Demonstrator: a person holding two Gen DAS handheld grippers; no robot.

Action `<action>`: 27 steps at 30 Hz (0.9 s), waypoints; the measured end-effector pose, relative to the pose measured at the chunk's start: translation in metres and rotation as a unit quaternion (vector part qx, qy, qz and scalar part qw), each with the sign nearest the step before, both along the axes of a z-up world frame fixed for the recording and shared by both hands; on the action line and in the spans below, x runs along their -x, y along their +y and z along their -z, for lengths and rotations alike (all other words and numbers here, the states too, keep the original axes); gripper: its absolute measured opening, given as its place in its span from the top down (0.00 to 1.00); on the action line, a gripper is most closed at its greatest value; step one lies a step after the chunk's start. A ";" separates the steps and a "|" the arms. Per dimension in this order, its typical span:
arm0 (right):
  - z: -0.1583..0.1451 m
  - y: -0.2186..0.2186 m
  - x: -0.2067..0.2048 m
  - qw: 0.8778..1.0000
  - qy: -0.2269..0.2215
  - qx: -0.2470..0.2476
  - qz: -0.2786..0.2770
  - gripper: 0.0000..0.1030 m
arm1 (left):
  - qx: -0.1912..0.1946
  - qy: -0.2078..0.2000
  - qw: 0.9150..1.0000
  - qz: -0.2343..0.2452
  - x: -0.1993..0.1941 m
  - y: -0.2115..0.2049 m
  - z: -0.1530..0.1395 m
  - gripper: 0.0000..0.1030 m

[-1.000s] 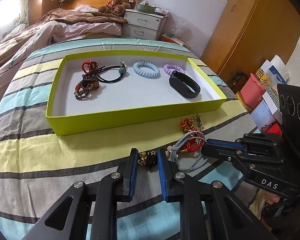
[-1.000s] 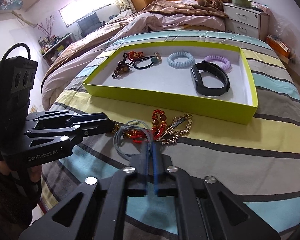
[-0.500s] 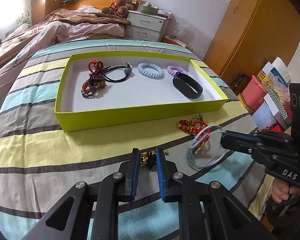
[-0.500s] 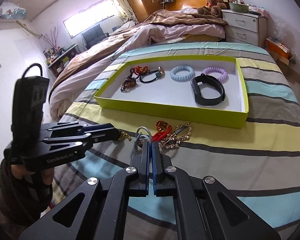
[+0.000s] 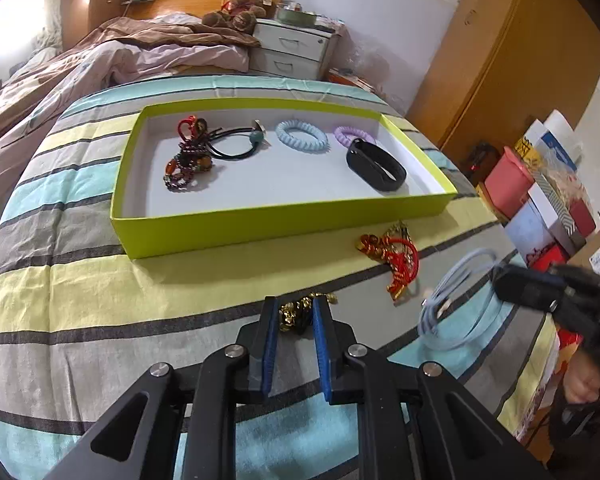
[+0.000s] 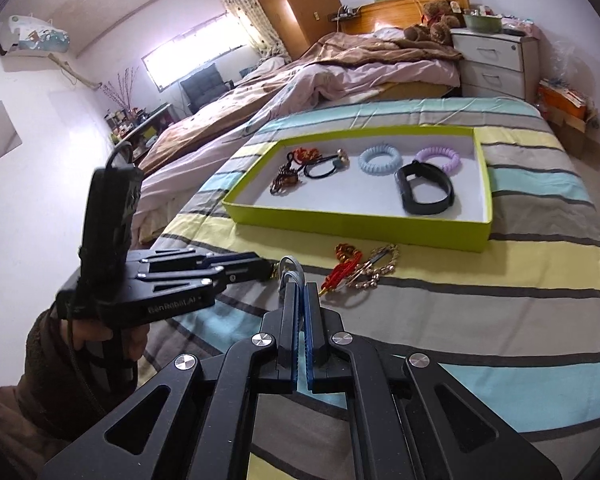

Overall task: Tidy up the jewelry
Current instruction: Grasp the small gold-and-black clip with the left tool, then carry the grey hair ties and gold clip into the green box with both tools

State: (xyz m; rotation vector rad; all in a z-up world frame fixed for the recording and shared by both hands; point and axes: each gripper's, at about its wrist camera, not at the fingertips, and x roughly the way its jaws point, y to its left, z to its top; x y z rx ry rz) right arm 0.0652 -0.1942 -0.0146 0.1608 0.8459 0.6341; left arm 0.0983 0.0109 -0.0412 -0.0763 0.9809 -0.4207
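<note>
On the striped bedspread (image 5: pixel 80 280), a shallow green box (image 5: pixel 284 228), already partly filled. Inside, from the left: a heap of red and dark bead bracelets (image 5: pixel 186 156), a black hair tie with a teal bead (image 5: pixel 236 144), a blue spiral ring (image 5: pixel 302 142), a purple spiral ring (image 5: pixel 354 136), a black wristband (image 5: pixel 376 164). Five pieces put away, so seemingly more than half of the work done.

In front of the box, three pieces left outside. Low in the middle, the left gripper (image 5: pixel 294 312), narrowed nearly to closed on a small gold chain piece (image 5: pixel 300 314), which lies on the cloth; seems pinched at the fingertips. Further right, near the front wall of the box, a bundle of red cord and gold chain (image 5: pixel 392 252), untouched. At the far right, the right gripper (image 6: pixel 300 288), fully closed on a pale blue-grey cord loop (image 5: pixel 460 304), which hangs clear of the bedspread. Probably next into the box.

As for writing: on the side of the left gripper, a white print (image 6: pixel 174 306), blurred, reads roughly as "GenRobot.AI". On the coloured boxes (image 5: pixel 540 208) beside the bed, some print, too small to read.
</note>
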 end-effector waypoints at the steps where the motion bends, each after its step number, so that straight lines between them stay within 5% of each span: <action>1: -0.002 -0.001 0.001 1.000 -0.003 0.000 0.003 0.98 | 0.003 0.004 1.000 0.003 0.000 0.000 0.002 0.83; 14: -0.004 -0.009 0.000 1.000 -0.008 -0.003 0.020 0.98 | -0.041 -0.011 0.999 0.011 0.000 -0.014 0.001 0.83; 27: -0.013 -0.016 -0.006 0.999 -0.020 -0.004 0.034 0.98 | -0.026 -0.035 0.999 -0.003 0.007 -0.004 -0.019 0.85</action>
